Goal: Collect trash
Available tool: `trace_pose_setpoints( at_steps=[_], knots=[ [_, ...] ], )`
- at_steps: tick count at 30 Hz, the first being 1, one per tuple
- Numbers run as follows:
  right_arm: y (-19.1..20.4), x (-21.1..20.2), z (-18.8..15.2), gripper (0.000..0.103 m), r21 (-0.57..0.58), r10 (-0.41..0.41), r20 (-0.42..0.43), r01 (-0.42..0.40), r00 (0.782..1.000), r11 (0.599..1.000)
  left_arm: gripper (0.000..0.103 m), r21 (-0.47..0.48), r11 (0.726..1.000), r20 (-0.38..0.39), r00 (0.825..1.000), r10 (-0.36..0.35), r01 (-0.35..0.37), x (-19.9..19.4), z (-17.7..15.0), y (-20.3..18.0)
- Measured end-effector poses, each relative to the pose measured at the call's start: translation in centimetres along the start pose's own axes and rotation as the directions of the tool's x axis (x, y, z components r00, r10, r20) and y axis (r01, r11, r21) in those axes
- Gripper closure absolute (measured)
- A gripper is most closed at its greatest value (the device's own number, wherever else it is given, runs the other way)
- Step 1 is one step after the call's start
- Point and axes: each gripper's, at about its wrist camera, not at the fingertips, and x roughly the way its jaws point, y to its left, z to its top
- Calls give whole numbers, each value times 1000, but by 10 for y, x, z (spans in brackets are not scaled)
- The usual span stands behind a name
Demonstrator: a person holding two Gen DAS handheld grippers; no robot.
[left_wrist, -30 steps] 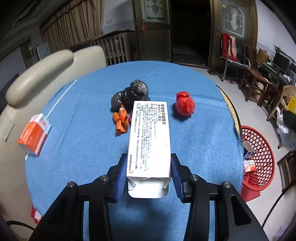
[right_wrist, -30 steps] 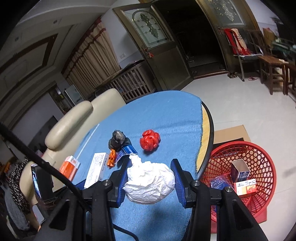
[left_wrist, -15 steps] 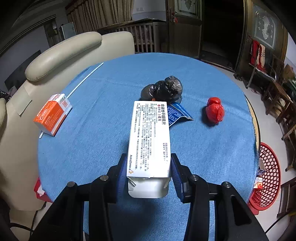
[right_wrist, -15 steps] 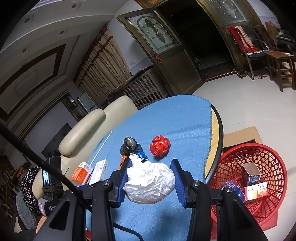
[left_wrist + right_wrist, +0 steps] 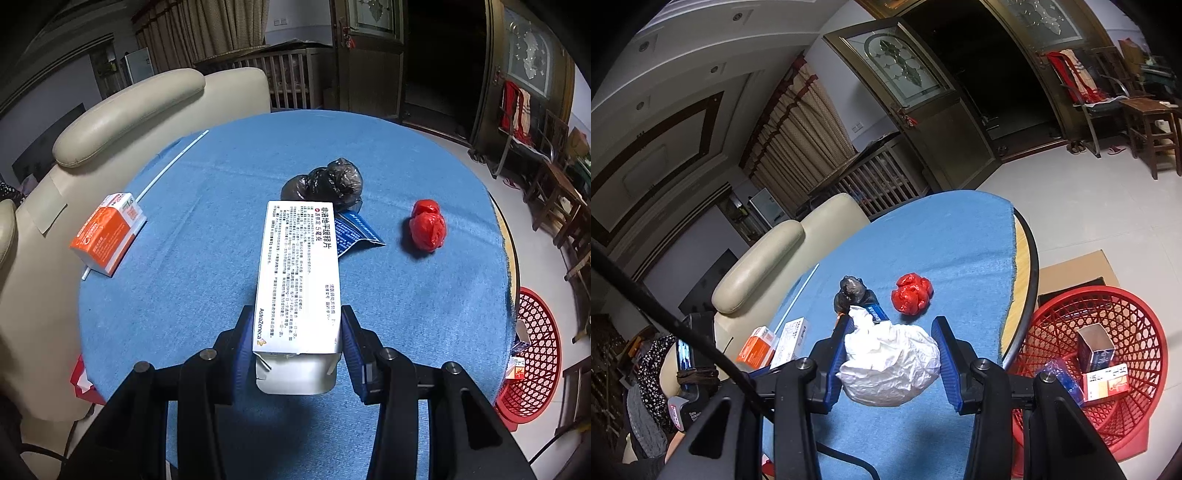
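**Both grippers loaded up, more junk on the table**

Left gripper [image 5: 297,343] is clamped on a long white medicine box [image 5: 298,275], blue pads squeezing the near end from both sides. The box sticks straight out along the fingers, printed face up, with its open end flap hanging toward the camera. It sits in the middle of the left wrist view, held up over the blue cloth of the round table [image 5: 207,295].

Right gripper [image 5: 892,360] is grasping a crumpled white bag wad [image 5: 890,369], pinched between both pads, low and center in the right wrist view, over the near edge of the table.

Stuff lying on the table:
- black bag wad [image 5: 325,181] just above center in the left view, right past the far end of the held box
- blue wrapper [image 5: 356,234] just beside the black wad, its left part hidden behind the box
- red bag wad [image 5: 428,225] to the right of those, on its own
- orange and white box [image 5: 107,232] at the left edge of the table, lying on a thin white stick [image 5: 162,173] that runs up toward the top of the cloth

The red basket [image 5: 1119,314] is on the floor at the lower right of the right wrist view, just beside the table edge. There are already a couple of small boxes and a blue wrapper in it. A cream sofa [image 5: 122,122] sits at the upper left, tight against the table.
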Motion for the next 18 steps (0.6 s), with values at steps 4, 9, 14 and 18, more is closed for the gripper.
trace_pose_setpoints(
  at_steps=[4, 9, 14, 18],
  knots=[
    [-1, 0, 1, 57, -3, -7, 0, 7, 1000, 1000, 57, -1, 1000, -2, 1000, -11, 11, 2, 0, -3],
    [-6, -2, 3, 57, 9, -32, 3, 32, 999, 999, 57, 4, 999, 3, 999, -49, 49, 5, 4, -10],
    [-5, 1, 5, 57, 11, -61, -8, 61, 998, 998, 57, -11, 997, 2, 997, -73, 73, 13, 4, -6],
    [4, 7, 6, 57, -11, -83, -22, 83, 996, 996, 57, -31, 996, -9, 997, -81, 80, 22, 3, 4]
  ],
)
